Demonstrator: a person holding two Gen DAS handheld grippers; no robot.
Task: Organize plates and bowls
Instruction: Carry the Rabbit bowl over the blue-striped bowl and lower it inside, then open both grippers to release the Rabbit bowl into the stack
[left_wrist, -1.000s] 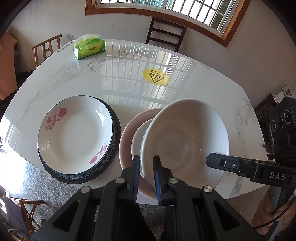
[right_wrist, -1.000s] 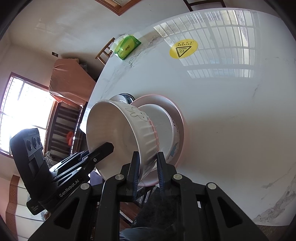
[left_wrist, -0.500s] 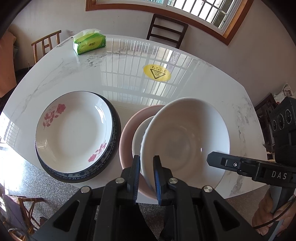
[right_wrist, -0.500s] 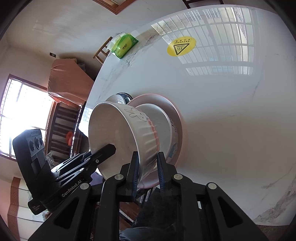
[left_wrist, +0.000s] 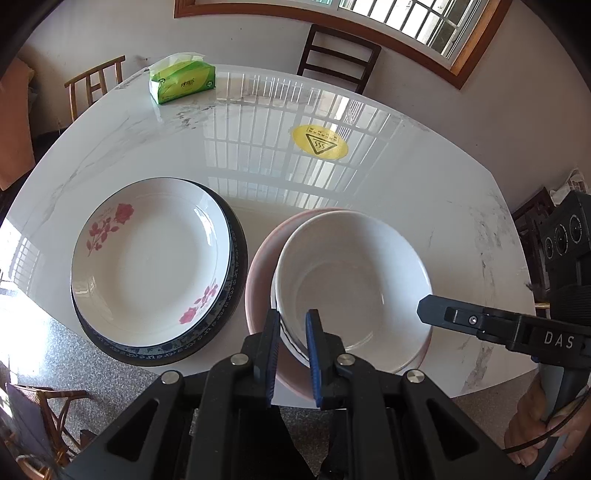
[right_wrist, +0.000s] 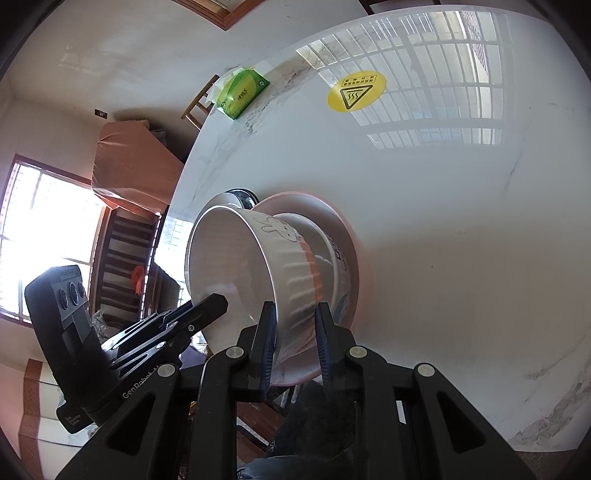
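A large white bowl (left_wrist: 351, 280) rests nearly level inside a smaller printed bowl (right_wrist: 338, 258), which stands on a pink plate (left_wrist: 258, 280) near the table's front edge. My left gripper (left_wrist: 291, 321) is shut on the large bowl's near rim. My right gripper (right_wrist: 294, 314) is shut on the ribbed wall of the same bowl (right_wrist: 229, 266) at the opposite side. Its finger (left_wrist: 428, 306) shows at the bowl's right rim in the left wrist view. To the left lies a white plate with red flowers (left_wrist: 147, 254), stacked on a dark blue-rimmed plate (left_wrist: 236, 280).
The white marble table (left_wrist: 369, 184) bears a green tissue pack (left_wrist: 181, 81) at the far left and a round yellow warning sticker (left_wrist: 319, 142). Wooden chairs (left_wrist: 340, 51) stand behind it. The bowl stack sits close to the front edge. A hand (left_wrist: 535, 424) holds the right gripper's handle.
The large white bowl was tilted up toward the camera. It has come down level and now sits in the smaller bowl on the pink plate, with both grippers still on it.
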